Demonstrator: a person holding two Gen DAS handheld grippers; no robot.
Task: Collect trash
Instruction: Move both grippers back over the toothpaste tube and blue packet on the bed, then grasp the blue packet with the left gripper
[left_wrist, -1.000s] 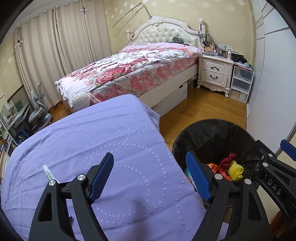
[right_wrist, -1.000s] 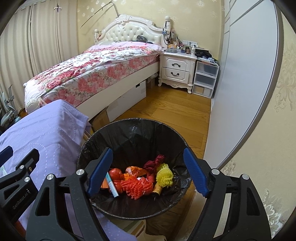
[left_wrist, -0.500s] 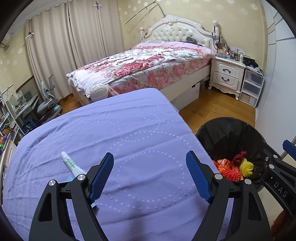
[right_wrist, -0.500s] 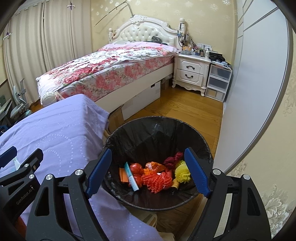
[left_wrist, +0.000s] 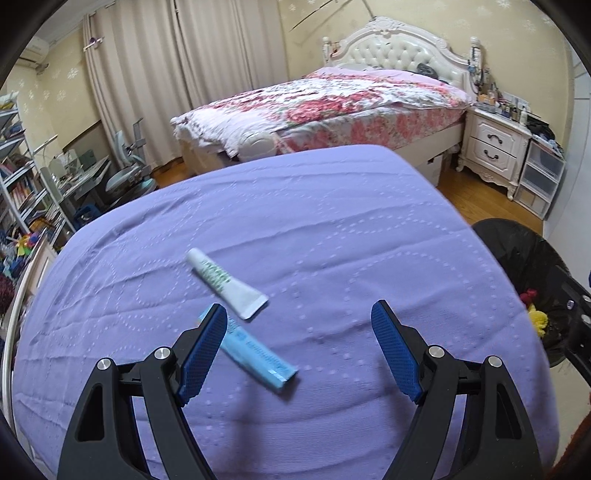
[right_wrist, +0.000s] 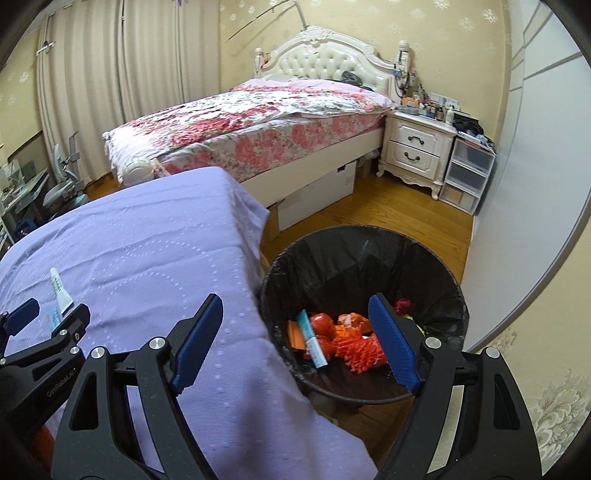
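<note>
Maybe too wide: open, empty left gripper (left_wrist: 298, 343) could shove soft blue tube (left_wrist: 258, 356) into white tube (left_wrist: 226, 282), mid purple-cloth table (left_wrist: 332, 229); blurry.

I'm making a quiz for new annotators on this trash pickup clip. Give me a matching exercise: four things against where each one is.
Things:
1. white tube
2. light blue tube
3. trash bin
4. white nightstand

Places:
A. on the wooden floor beside the purple-covered surface
B. beside the bed's headboard
C. on the purple cover, beyond the other tube
D. on the purple cover, partly behind the left gripper's finger

Pairs: 1-C, 2-D, 3-A, 4-B
</note>
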